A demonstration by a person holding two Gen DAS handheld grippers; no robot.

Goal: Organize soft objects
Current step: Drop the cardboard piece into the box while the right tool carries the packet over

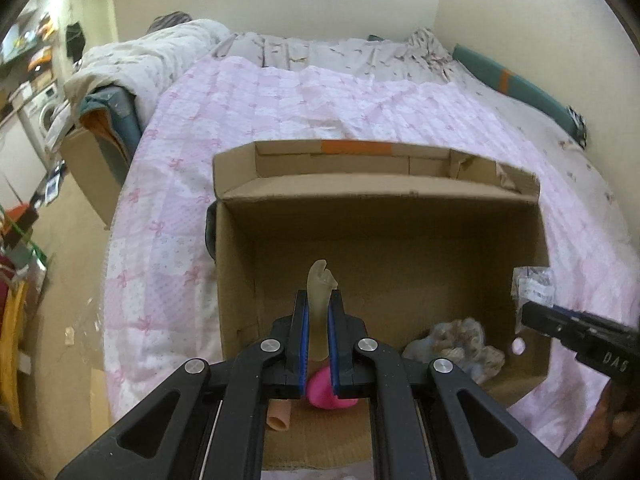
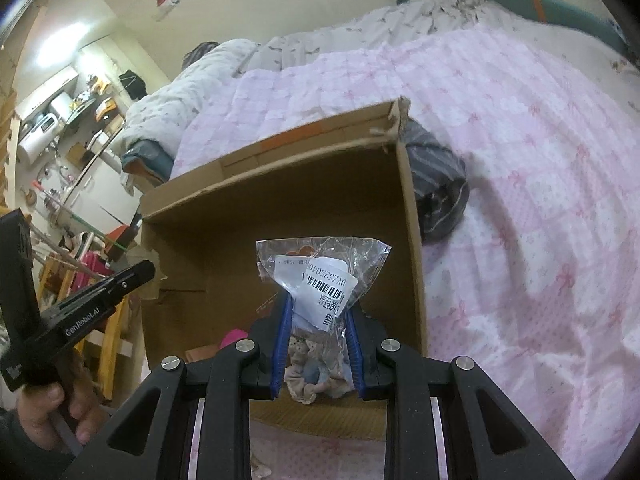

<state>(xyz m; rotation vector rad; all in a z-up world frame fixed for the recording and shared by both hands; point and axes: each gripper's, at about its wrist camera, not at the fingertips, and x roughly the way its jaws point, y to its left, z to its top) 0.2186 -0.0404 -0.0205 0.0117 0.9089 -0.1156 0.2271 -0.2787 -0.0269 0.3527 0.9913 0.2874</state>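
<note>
"GenRobot.AI" on left claw (image 2: 138,276), "DYZ525040" on bag label (image 2: 334,286)

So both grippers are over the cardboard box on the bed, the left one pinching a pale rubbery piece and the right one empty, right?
Not quite: the right gripper is not empty. The right wrist view shows it shut on a clear plastic bag with a barcode label. The rest holds: both are over the cardboard box on the bed, and the left gripper pinches the pale rubbery piece.
</note>
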